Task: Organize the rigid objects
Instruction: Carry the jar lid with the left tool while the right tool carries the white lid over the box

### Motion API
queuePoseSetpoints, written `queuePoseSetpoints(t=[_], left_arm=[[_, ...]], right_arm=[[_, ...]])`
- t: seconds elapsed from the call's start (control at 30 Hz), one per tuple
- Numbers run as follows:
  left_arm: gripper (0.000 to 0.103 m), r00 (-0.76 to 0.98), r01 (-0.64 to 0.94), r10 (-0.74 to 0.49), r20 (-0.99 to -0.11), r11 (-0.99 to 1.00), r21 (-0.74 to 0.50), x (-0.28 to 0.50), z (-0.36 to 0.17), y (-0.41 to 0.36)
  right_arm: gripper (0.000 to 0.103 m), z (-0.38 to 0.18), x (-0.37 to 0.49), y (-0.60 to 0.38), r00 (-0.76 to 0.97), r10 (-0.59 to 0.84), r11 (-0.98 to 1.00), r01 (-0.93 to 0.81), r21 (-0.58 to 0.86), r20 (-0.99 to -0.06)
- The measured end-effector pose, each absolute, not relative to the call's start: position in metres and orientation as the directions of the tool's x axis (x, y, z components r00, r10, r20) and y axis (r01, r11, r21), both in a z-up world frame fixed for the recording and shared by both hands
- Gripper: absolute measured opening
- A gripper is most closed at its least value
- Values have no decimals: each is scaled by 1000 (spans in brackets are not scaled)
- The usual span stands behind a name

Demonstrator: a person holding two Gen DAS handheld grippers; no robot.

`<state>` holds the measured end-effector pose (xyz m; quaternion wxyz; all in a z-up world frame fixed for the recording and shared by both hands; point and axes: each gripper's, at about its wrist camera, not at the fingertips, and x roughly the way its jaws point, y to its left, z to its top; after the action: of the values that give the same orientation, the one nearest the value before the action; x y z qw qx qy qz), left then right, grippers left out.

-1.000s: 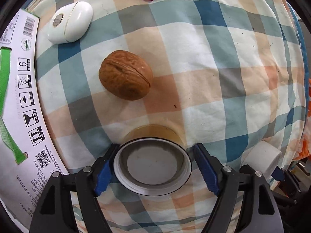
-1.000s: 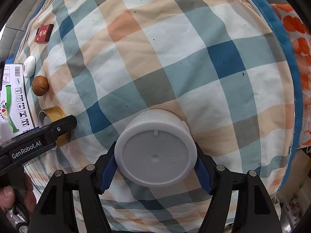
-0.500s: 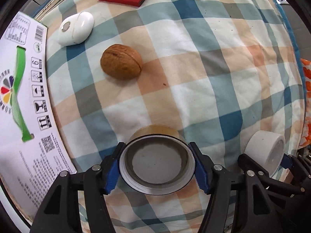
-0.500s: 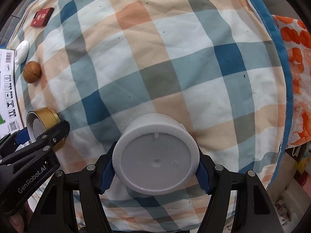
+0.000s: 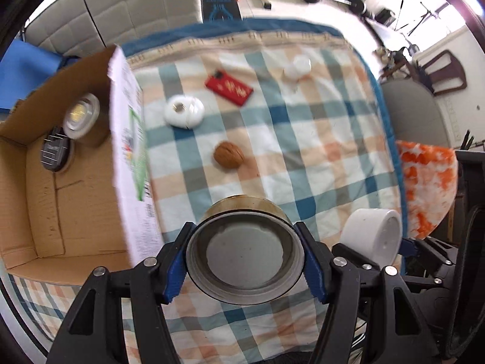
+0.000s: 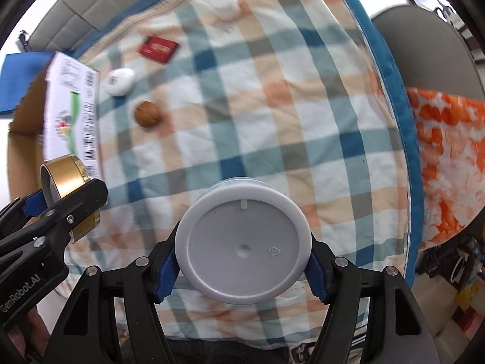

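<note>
My left gripper (image 5: 245, 265) is shut on a gold-sided lid (image 5: 245, 254), held above the checked cloth; the lid also shows in the right wrist view (image 6: 68, 179). My right gripper (image 6: 242, 253) is shut on a white plastic jar (image 6: 242, 245), also lifted; the jar shows at the right of the left wrist view (image 5: 371, 235). On the cloth lie a walnut (image 5: 228, 159), a white oval case (image 5: 184, 111), a red box (image 5: 229, 86) and a small white object (image 5: 297, 66). An open cardboard box (image 5: 39, 206) stands at the left.
Inside the cardboard box lie a round clear-and-gold item (image 5: 81, 115) and a dark round item (image 5: 56, 151). An orange-and-white cloth (image 5: 424, 182) hangs past the right edge. A sofa back (image 5: 121, 3) is behind the table.
Both grippers have risen and pulled back from the cloth with their objects. The view has widened and now takes in the box interior and the room.
</note>
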<state>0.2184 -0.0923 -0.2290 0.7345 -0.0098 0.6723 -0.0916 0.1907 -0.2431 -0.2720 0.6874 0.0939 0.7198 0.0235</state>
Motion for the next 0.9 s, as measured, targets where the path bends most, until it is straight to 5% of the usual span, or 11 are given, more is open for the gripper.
queuePoseSetpoints(t=[0.37, 0.9], left_arm=[[62, 230, -19, -126, -965, 991, -134, 224, -173, 45], [62, 225, -139, 2, -974, 990, -30, 240, -196, 186]], right_arm=[[71, -201, 237, -111, 54, 249, 963, -121, 241, -967], [71, -240, 269, 53, 22, 172, 965, -205, 164, -985]])
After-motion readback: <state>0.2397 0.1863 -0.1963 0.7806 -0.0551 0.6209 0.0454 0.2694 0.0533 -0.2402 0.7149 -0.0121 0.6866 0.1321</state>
